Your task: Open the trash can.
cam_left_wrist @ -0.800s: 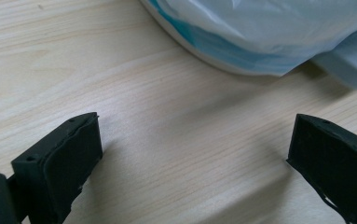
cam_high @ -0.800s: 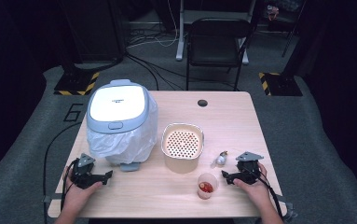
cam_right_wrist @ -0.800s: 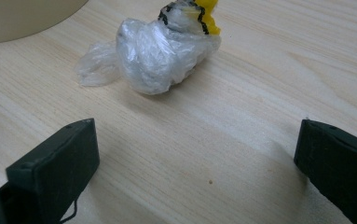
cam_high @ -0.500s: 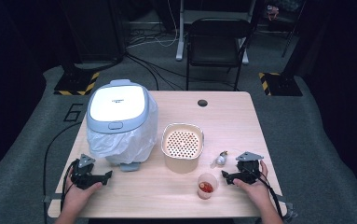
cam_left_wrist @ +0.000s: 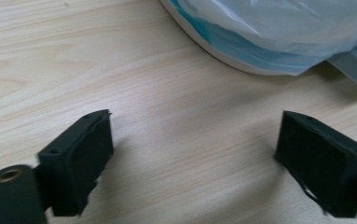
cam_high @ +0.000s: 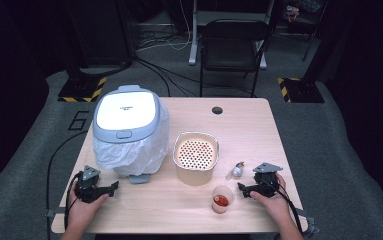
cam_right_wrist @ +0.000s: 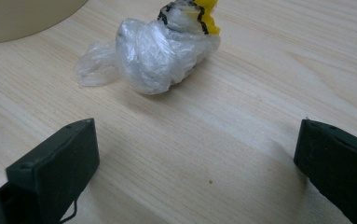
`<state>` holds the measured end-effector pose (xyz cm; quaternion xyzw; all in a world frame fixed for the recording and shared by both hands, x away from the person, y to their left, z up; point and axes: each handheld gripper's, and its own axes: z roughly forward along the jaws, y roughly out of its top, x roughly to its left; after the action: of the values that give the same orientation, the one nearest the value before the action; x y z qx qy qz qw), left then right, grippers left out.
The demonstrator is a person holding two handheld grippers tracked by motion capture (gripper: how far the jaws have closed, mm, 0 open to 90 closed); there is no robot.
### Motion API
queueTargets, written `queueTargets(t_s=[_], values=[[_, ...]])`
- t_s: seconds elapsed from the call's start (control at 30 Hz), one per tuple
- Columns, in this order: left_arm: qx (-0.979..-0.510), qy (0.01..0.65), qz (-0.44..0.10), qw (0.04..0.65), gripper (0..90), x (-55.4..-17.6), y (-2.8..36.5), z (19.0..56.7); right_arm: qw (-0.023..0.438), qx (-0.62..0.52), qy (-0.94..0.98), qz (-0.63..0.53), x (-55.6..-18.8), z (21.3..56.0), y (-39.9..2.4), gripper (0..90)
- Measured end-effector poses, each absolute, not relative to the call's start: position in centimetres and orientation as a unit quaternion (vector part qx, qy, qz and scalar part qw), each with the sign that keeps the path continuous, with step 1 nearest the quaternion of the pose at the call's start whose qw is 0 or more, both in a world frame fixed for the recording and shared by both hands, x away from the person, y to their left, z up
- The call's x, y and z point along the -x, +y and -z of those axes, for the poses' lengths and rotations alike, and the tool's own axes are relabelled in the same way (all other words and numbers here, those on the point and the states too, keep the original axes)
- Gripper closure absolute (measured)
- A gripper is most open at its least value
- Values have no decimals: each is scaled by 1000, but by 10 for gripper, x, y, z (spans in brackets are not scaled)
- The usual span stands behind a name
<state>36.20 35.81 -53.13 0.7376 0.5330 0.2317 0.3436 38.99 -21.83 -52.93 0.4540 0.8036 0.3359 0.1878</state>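
The right tool [cam_high: 245,188] rested on the tabletop [cam_high: 249,125] near its near right corner, held in the person's right hand [cam_high: 273,196], its jaws spread wide with only bare wood between them. Just beyond the jaws in the right gripper view lay a small bundle [cam_right_wrist: 160,46]: crumpled clear plastic wrap twisted into a lump, glossy and whitish, with a thin flap of film trailing toward the left and a yellow piece with dark markings showing at its far end. What was inside the wrap could not be told. In the high view the bundle [cam_high: 236,170] sat just left of and a little beyond the right tool, apart from it, and just right of a beige pot [cam_high: 196,157] with a perforated insert. Nearer than the pot, a small clear cup [cam_high: 221,199] stood with something red in it, just left of the right tool's jaws. The left tool [cam_high: 110,187] lay near the near left corner in the left hand [cam_high: 81,207], its jaws likewise wide and holding nothing, over bare wood. Just beyond it stood a rice cooker [cam_high: 128,125] with a white lid, its body wrapped in a pale plastic bag [cam_left_wrist: 278,32] whose bluish folds hung close to the tabletop in the left gripper view.
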Motion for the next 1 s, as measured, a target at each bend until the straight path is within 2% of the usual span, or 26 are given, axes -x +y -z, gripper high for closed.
queueTargets(t_s=[0.1, 0.2, 0.3, 0.4, 0.8, 1.0], values=[[-739, 533, -232, 340, 170, -361, 357, 529, 189, -453, 804, -336, -390, 529, -219, 0], [-745, 526, -223, 344, 310, -358, 355, 526, 190, -455, 803, -336, -390, 529, -218, 0], [-748, 524, -200, 355, 321, -354, 348, 523, 189, -459, 801, -336, -389, 529, -218, 0], [-758, 509, -205, 352, 334, -346, 331, 515, 190, -458, 801, -336, -389, 530, -218, 0], [-752, 497, -186, 391, 441, -337, 312, 497, 190, -458, 801, -336, -389, 530, -218, 0], [-764, 475, -181, 396, 498, -336, 299, 491, 190, -458, 801, -336, -389, 530, -218, 0]])
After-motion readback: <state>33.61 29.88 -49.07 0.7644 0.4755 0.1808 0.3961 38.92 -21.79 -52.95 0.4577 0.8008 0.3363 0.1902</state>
